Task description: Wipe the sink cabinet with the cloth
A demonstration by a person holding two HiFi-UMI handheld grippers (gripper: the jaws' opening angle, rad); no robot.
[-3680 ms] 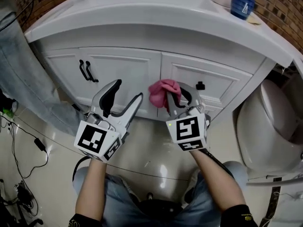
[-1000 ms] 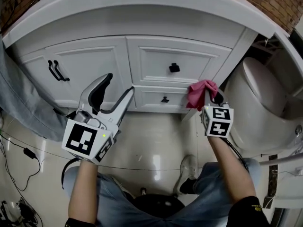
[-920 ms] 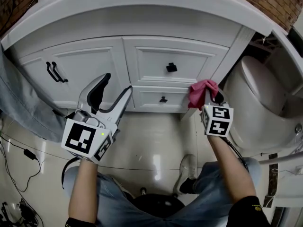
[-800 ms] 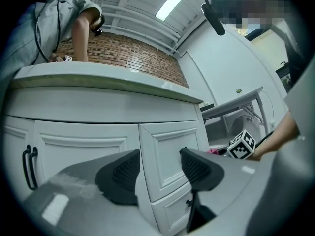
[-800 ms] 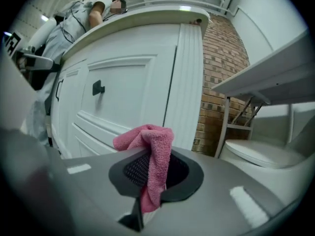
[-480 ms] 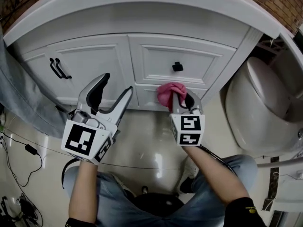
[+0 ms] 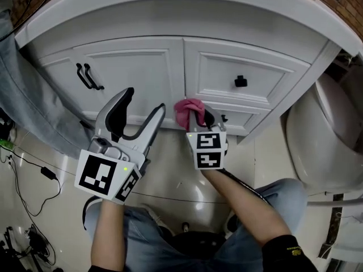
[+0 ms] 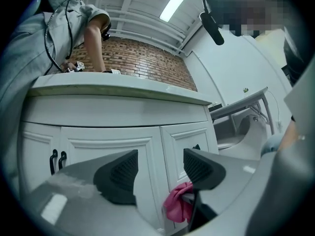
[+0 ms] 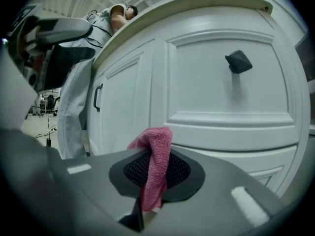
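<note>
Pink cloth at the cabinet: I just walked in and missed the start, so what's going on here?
A person holds a gripper in each hand. The right gripper is shut on the pink cloth, holding it low at the front of the white sink cabinet. The left gripper hangs open and empty beside it.

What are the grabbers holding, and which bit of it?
The right gripper is shut on the pink cloth, pinching a bunched fold; a tuft pokes out past the jaw tips. The left gripper is open and holds nothing.
</note>
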